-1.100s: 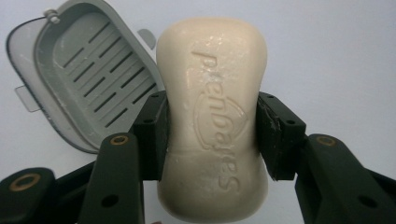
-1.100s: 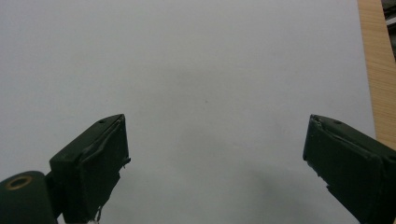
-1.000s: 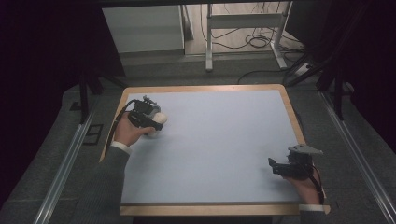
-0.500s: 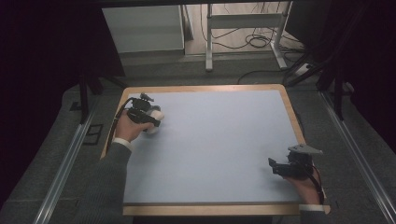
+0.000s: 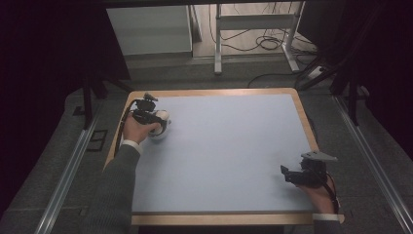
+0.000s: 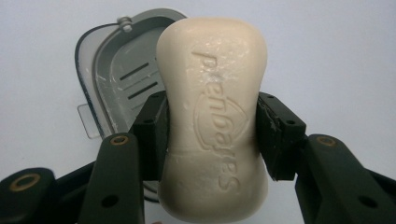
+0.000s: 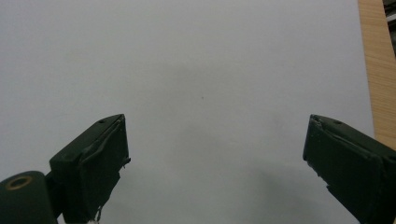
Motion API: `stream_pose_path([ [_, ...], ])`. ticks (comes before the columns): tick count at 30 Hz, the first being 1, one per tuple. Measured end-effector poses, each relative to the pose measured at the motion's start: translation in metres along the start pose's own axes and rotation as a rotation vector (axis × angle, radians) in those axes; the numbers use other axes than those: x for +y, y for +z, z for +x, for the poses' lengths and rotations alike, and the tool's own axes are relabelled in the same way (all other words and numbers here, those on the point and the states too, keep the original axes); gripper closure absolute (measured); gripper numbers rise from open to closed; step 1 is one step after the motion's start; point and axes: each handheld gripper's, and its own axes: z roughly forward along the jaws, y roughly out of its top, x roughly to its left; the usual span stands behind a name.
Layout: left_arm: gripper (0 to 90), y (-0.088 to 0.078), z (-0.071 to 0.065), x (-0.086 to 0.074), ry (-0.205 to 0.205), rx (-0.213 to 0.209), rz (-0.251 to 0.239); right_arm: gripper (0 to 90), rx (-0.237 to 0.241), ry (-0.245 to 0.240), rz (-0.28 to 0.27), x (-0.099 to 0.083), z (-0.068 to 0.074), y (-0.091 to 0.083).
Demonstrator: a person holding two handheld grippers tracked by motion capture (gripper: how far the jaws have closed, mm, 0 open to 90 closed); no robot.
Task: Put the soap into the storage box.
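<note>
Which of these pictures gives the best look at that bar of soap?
The left gripper view: the cream soap bar sits close up, pinched at its waist between the left gripper jaws, its stamped lettering plain, above an open grey soap dish. The high view shows just a pale blob at that hand. The right gripper view looks at bare table.

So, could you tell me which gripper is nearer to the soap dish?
Left. The left gripper holds the soap bar just over the soap dish; the right gripper sits across the table.
</note>
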Motion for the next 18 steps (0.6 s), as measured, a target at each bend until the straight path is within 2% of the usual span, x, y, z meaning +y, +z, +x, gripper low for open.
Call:
stream_pose_path([
  [5, 49.7, 0.008, 0.004, 0.003, -0.023, 0.016, -0.005, 6.5, -0.001, 0.005, 0.002, -0.001, -0.001, 0.000],
  [8, 49.7, 0.010, 0.004, 0.005, -0.024, 0.014, -0.003, 6.5, -0.002, 0.005, 0.003, -0.001, -0.002, 0.000],
  [11, 49.4, 0.016, 0.006, 0.006, -0.049, 0.035, -0.009, 6.5, 0.000, 0.002, 0.007, -0.001, -0.001, 0.001],
  [12, 48.4, 0.016, 0.006, 0.006, -0.049, 0.035, -0.009, 6.5, 0.000, 0.002, 0.007, -0.001, -0.001, 0.001],
  [14, 42.2, 0.013, 0.006, 0.005, -0.075, 0.024, -0.050, 6.5, 0.002, 0.001, 0.006, -0.001, -0.001, 0.001],
  [16, 37.2, 0.009, 0.003, 0.005, -0.067, 0.030, -0.061, 6.5, 0.000, 0.002, 0.007, -0.001, -0.002, 0.001],
  [18, 35.8, 0.007, 0.000, 0.004, -0.057, 0.009, -0.079, 6.5, -0.002, 0.004, 0.004, -0.001, -0.002, 0.001],
])
